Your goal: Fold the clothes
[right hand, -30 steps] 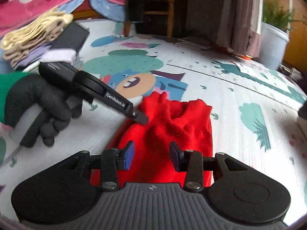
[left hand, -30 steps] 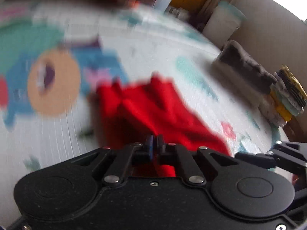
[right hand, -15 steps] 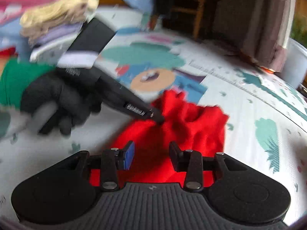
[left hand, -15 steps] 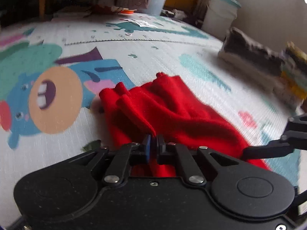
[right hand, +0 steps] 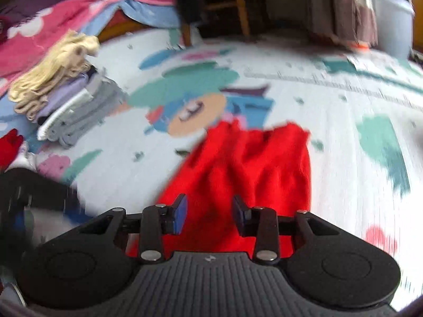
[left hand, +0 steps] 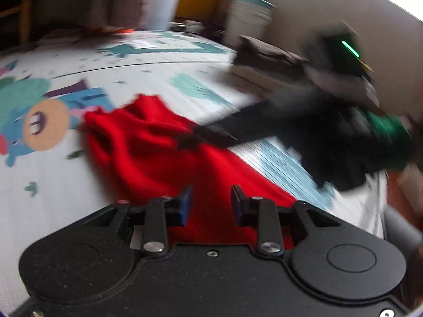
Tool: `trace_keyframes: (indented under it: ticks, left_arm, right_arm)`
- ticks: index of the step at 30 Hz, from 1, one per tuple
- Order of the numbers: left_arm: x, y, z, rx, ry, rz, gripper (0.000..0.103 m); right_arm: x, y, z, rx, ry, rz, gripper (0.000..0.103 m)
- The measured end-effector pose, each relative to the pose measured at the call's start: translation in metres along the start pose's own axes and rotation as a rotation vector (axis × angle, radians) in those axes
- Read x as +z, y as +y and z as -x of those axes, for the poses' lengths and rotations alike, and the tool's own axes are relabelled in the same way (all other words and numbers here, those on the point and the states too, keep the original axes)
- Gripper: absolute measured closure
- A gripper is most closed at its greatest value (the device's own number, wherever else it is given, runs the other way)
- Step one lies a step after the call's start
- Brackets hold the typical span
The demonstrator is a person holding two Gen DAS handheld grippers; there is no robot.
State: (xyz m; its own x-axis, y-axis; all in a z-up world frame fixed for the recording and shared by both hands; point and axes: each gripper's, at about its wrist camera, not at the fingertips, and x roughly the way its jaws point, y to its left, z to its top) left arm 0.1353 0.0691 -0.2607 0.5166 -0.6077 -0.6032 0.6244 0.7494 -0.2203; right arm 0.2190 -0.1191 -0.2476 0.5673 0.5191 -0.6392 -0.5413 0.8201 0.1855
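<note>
A red garment (left hand: 164, 153) lies bunched on the patterned play mat (left hand: 79, 179), also seen in the right wrist view (right hand: 248, 174). My left gripper (left hand: 211, 203) is open and empty just above the garment's near end. My right gripper (right hand: 208, 211) is open over the garment's near edge. In the left wrist view it reaches in from the right, its fingertips (left hand: 193, 140) over the cloth's folds, held by a black-gloved hand (left hand: 338, 142). Both views are motion-blurred.
A stack of folded clothes (right hand: 60, 97) lies at the left of the mat, with pink and blue cloth (right hand: 66, 13) behind. A dark folded pile (left hand: 264, 58) and white buckets (left hand: 251, 15) stand at the far right. A chair (right hand: 216, 2) stands beyond the mat.
My left gripper has opened and let go of the red garment, pulling back. My right gripper has swung in over the garment's folds. Both cameras moved quickly.
</note>
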Motion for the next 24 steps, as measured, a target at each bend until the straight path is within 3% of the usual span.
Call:
trace_keyframes:
  ticks: [2, 4, 6, 10, 13, 14, 16, 20, 24]
  left_arm:
    - [-0.011, -0.013, -0.007, -0.015, 0.026, -0.049, 0.073]
    - [-0.027, -0.022, -0.026, 0.042, 0.108, -0.120, 0.073]
    - [-0.031, -0.027, -0.023, 0.054, 0.097, -0.146, 0.073]
    - [-0.029, -0.032, -0.007, 0.027, 0.024, -0.117, 0.073]
    - [-0.033, -0.036, -0.010, 0.037, 0.047, -0.126, 0.073]
    - [-0.035, -0.036, -0.014, 0.044, 0.065, -0.127, 0.073]
    - [-0.033, -0.033, -0.013, 0.045, 0.058, -0.103, 0.071]
    - [-0.028, -0.027, -0.009, 0.044, 0.033, -0.049, 0.071]
    - [-0.022, -0.017, -0.003, 0.051, 0.002, 0.009, 0.071]
  right_arm:
    - [0.002, -0.002, -0.011, -0.038, 0.027, 0.020, 0.066]
    - [-0.004, -0.011, -0.030, -0.094, 0.110, 0.024, 0.065]
    - [-0.008, -0.019, -0.035, -0.105, 0.141, 0.014, 0.063]
    - [-0.002, -0.006, -0.010, -0.118, 0.036, 0.098, 0.064]
    - [0.001, 0.006, 0.001, -0.112, -0.023, 0.161, 0.064]
    - [-0.001, 0.009, -0.004, -0.102, -0.004, 0.177, 0.065]
    - [-0.011, 0.008, -0.033, -0.123, 0.121, 0.214, 0.064]
    - [-0.008, -0.002, -0.035, -0.116, 0.119, 0.133, 0.062]
    - [0.000, -0.023, -0.003, -0.095, 0.033, 0.018, 0.063]
